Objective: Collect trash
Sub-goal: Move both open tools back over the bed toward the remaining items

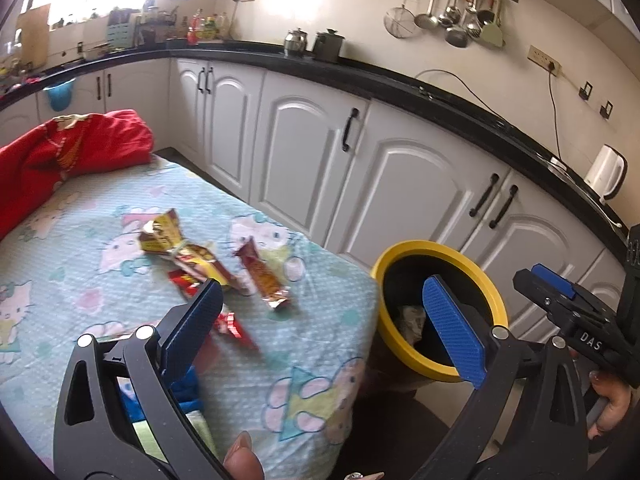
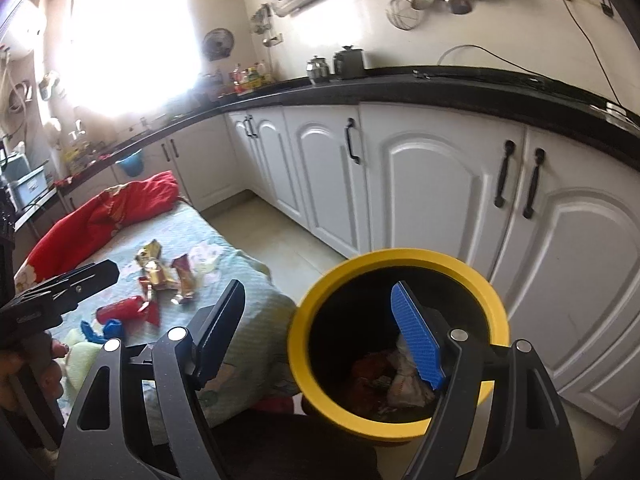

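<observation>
Kitchen cabinets [image 2: 436, 200] in white ran under a black countertop [image 2: 440, 84], and nearer the cameras stood a table under a cartoon-print cloth [image 1: 120, 248], a red bundle of fabric [image 1: 60, 156] heaped at its far end. Beside the table's corner sat the yellow-rimmed bin [image 2: 396, 344], dark inside, with crumpled wrappers already lying at its bottom.

On the cloth the remaining trash lay in a loose cluster: a yellow-and-red wrapper [image 1: 162, 234], a brown-orange snack wrapper [image 1: 264, 276] near it, and a red wrapper [image 2: 124, 310] closer to the near edge, with a blue scrap [image 2: 102, 330] and a pale green piece [image 2: 78, 354] just beside that.

The right gripper [image 2: 320, 332] hung above the bin mouth with its jaws standing wide and nothing between them. The left gripper [image 1: 324, 320] was also spread wide and empty, aimed over the table's corner between wrappers and bin.

Judged from this, a drop into the bin was finished and the next pickup was in hand. That move would call for swinging a gripper over the cluster, lowering it around one wrapper and pinching thin, crinkly foil without dragging the cloth.

The left gripper's near finger covered part of the red wrapper; the bin's base was cut off, and its contents were too dark to sort out.
</observation>
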{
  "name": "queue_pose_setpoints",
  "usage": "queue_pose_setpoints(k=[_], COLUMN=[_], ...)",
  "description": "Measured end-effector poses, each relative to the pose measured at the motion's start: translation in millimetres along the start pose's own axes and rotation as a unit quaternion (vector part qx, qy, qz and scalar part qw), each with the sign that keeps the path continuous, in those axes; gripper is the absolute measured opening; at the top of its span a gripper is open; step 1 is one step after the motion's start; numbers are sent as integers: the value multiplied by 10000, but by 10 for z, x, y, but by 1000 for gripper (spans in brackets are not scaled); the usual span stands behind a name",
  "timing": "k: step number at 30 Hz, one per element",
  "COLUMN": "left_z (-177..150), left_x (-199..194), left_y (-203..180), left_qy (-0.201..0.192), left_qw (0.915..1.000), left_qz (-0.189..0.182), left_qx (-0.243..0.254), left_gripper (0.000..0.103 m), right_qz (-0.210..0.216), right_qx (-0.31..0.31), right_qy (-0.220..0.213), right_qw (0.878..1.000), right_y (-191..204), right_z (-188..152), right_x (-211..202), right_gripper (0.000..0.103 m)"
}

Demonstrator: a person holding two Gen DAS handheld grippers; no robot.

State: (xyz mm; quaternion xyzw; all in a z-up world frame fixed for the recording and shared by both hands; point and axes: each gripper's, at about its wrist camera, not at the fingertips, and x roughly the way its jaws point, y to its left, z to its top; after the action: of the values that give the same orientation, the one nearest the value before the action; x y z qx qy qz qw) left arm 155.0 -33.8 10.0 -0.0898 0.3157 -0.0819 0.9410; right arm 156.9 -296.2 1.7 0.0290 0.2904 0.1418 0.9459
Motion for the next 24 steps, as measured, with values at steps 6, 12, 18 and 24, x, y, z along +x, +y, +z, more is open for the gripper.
queue_pose_setpoints(k=[6, 12, 18, 24], left_z=[7, 11, -17, -60], left_x=[-120, -232, -333, -422], left_y=[238, 453, 689, 941], left_qy=[-61, -134, -194, -178], left_qw=[9997, 9989, 9973, 9950], left_qz=[193, 377, 592, 820], left_qx=[-137, -251, -398, -547], left_gripper=[92, 92, 92, 92], right_qz=[209, 399, 607, 805], right_qx=[-186, -363, -557, -761], right_qy=[2, 39, 93, 186], right_qw=[9996, 9985, 9966, 9937], right_y=[258, 507, 769, 1026], right_z=[35, 35, 27, -20], right_x=[24, 62, 125, 216], right_gripper=[75, 75, 75, 75])
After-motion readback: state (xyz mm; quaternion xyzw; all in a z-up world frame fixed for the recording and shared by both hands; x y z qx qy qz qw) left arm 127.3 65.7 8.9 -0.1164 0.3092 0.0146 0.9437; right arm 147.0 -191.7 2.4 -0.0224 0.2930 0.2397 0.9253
